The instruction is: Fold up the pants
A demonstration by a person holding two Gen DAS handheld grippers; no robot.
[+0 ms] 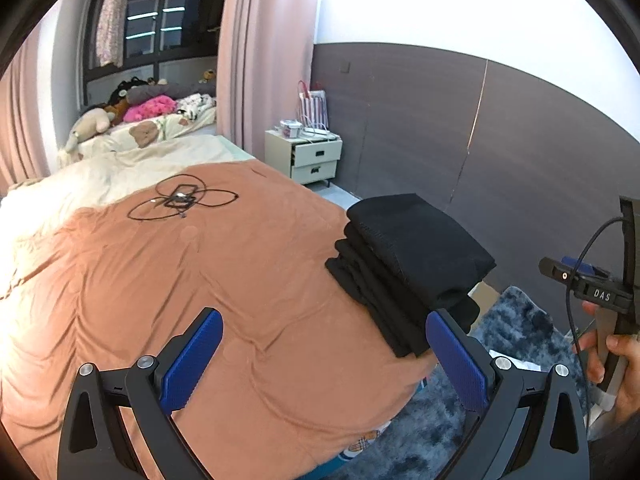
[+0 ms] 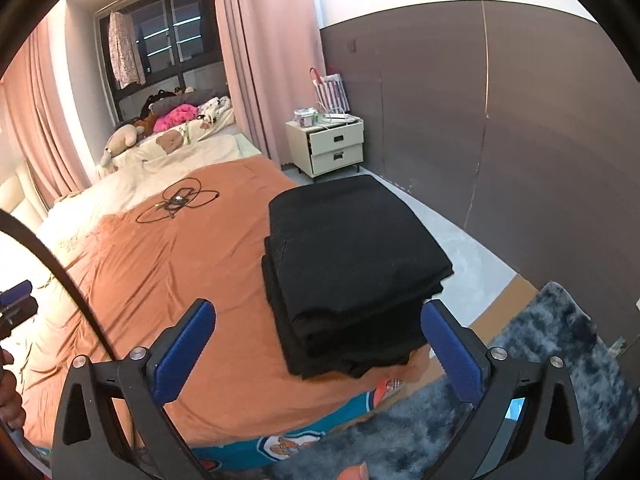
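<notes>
left tool (image 1: 324, 360) spread wide, released, hovering over the rust-orange quilted bedspread (image 1: 180, 280). right tool (image 2: 318, 354) likewise spread wide, gripping nothing. folded black fabric pants (image 2: 352, 264) stacked at the bed's near corner, by the grey shaggy rug (image 2: 540, 360).

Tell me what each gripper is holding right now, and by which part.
Nothing. The left gripper and right gripper are both open, fingers spread and empty. The folded black pants lie free on the orange bedspread.
</notes>
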